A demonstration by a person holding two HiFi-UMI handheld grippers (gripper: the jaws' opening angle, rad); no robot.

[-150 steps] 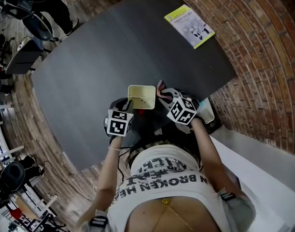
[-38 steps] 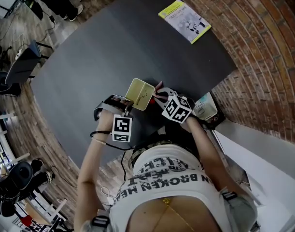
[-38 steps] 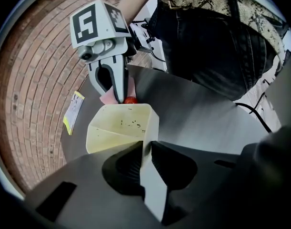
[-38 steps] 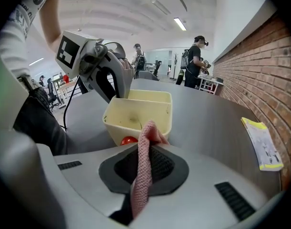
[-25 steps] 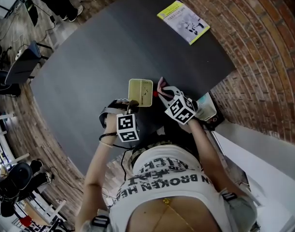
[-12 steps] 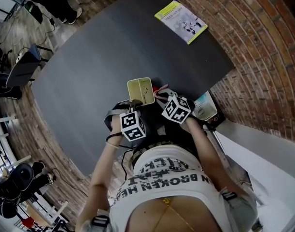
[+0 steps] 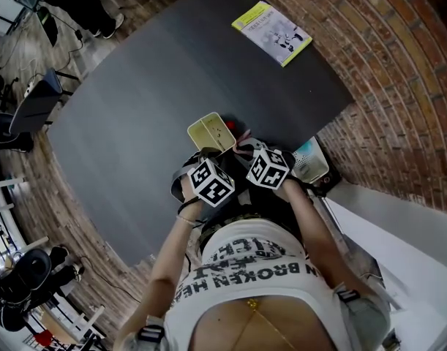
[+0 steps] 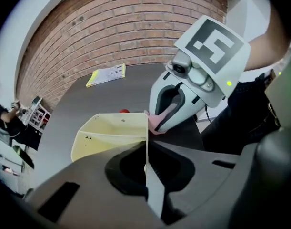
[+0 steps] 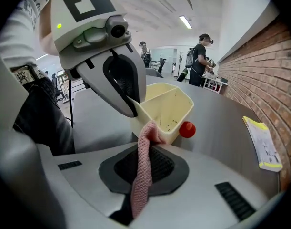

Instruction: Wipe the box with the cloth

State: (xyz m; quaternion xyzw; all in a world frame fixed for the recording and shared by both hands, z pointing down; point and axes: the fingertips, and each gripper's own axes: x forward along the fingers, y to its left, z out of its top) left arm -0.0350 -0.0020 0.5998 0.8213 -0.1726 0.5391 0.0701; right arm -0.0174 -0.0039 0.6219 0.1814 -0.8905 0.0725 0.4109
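Head view gives me a dark grey table (image 7: 172, 72) set against a brick wall (image 7: 399, 86). There is plank floor (image 7: 58, 196) and an office chair (image 7: 33, 101) beyond it. A yellow-edged booklet (image 7: 271, 33) lies well apart near the far corner.

Close to the table's near edge, my left gripper (image 8: 146, 161) is clamped on one thin wall of the pale yellow box (image 7: 211, 131). My right gripper (image 9: 144, 163) is pinched on the pink cloth (image 9: 143, 175), whose upper end presses against the box's near corner. A small red ball (image 9: 186, 129) sits on the table just beside the box. Farther back, the right gripper view shows a person (image 9: 201, 58) standing in an open office.

Compared with half a second ago, the left gripper's marker cube (image 7: 211, 183) has swung closer to the right gripper's. The box has also turned further askew on the table.
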